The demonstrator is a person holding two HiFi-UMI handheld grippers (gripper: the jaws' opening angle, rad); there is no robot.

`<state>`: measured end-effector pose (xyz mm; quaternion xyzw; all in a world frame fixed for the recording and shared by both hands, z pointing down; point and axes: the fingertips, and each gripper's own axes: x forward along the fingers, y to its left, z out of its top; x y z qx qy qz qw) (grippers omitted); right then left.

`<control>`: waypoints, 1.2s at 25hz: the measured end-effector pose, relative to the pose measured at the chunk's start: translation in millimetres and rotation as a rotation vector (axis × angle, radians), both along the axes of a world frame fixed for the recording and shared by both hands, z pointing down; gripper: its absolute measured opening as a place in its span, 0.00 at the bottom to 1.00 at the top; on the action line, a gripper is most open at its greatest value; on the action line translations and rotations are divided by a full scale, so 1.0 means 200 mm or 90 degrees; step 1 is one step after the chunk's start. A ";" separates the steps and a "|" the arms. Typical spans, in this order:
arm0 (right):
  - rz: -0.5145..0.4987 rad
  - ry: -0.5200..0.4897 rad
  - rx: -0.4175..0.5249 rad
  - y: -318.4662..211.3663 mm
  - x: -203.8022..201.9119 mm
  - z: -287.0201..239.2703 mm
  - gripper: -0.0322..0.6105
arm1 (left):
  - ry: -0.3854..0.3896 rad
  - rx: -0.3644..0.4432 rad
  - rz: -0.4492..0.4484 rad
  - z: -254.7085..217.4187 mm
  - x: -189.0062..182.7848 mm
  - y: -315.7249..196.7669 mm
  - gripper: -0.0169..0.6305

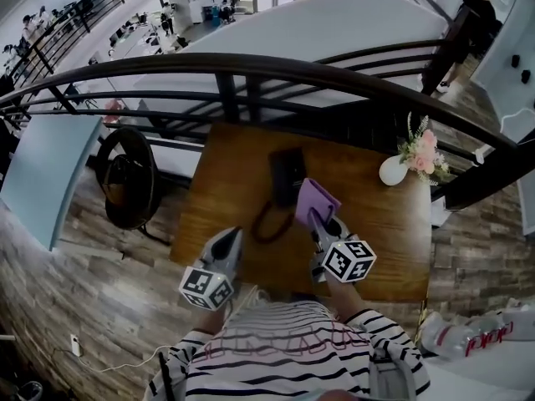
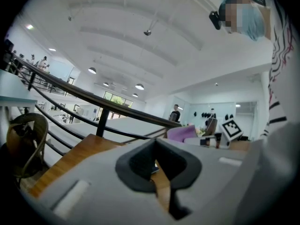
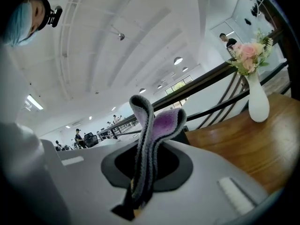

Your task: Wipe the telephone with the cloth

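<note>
Purple cloth (image 3: pixel 161 125), pinched in my right hand-held gripper (image 1: pixel 320 221), hangs just beside the black telephone (image 1: pixel 287 175) on the worktop (image 1: pixel 376 249). My left hand-held gripper (image 1: pixel 232 236) is closed and empty. A hard wipe may shove the unbraced telephone, snag its cord (image 1: pixel 267 222), or pull the cloth free.

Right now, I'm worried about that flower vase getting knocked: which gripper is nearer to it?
Right. The right gripper, shut on the cloth, is left of the vase and toward the table's near edge; the left gripper lies farther left.
</note>
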<state>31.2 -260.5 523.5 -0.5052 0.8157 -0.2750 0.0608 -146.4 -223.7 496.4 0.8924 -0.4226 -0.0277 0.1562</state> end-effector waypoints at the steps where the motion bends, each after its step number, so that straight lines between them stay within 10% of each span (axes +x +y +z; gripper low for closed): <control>1: -0.011 0.002 -0.001 -0.04 0.00 0.01 0.11 | 0.001 0.000 -0.010 0.00 0.01 -0.01 0.03; 20: -0.198 0.028 -0.068 -0.84 -0.34 0.34 0.11 | -0.012 -0.055 -0.182 0.11 -0.12 -0.17 0.03; 30: -0.190 0.078 -0.142 -1.01 -0.31 0.60 0.11 | -0.020 -0.068 -0.184 0.15 -0.08 -0.20 0.03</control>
